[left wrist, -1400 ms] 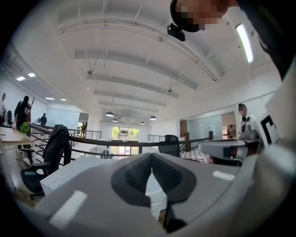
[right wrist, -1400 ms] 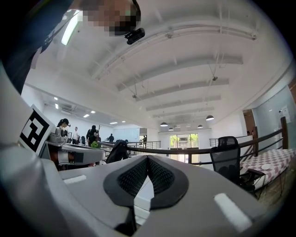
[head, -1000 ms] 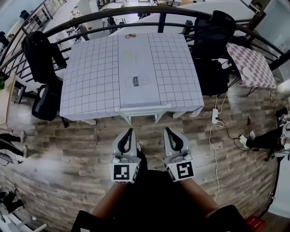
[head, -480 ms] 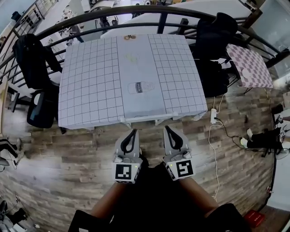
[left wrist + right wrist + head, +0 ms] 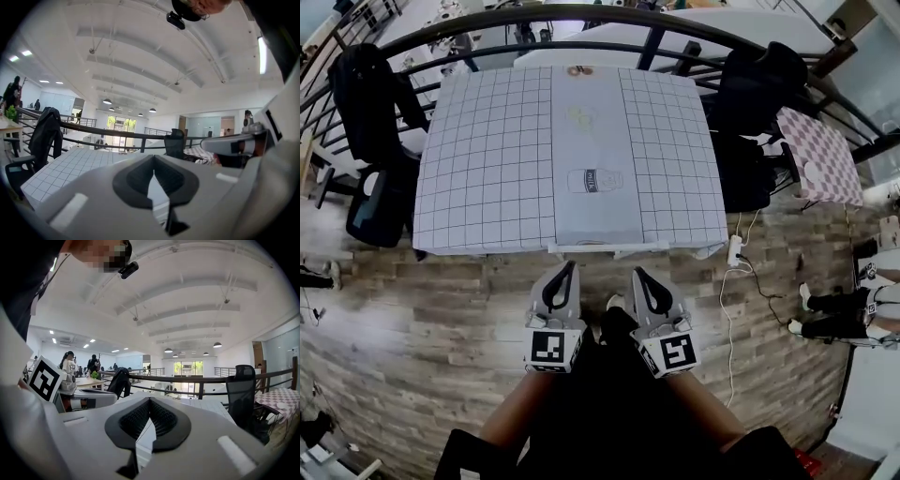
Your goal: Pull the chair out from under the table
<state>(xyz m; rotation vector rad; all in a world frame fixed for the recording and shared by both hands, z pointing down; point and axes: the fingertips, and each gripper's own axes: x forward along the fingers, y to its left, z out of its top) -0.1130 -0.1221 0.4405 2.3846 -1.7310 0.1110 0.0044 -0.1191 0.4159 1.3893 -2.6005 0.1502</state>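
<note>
A table (image 5: 487,159) under a white grid-pattern cloth fills the middle of the head view. The chair (image 5: 619,251) is tucked beneath its near edge; only a few white parts peek out below the cloth. My left gripper (image 5: 569,268) and right gripper (image 5: 636,274) are side by side just short of that edge, pointing at it. Both are shut with nothing between the fingers, and neither touches the chair. In the left gripper view the left gripper (image 5: 153,161) looks over the table top (image 5: 65,168). The right gripper (image 5: 150,403) does the same in its own view.
Black office chairs draped with dark jackets stand at the table's left (image 5: 375,103) and right (image 5: 750,94). A curved black railing (image 5: 581,14) runs behind. A power strip with white cable (image 5: 735,251) lies on the wood floor at right, near a small checkered table (image 5: 820,155).
Both grippers have moved forward together, and the table's near edge is now much closer to their tips. Their jaws have stayed shut.
</note>
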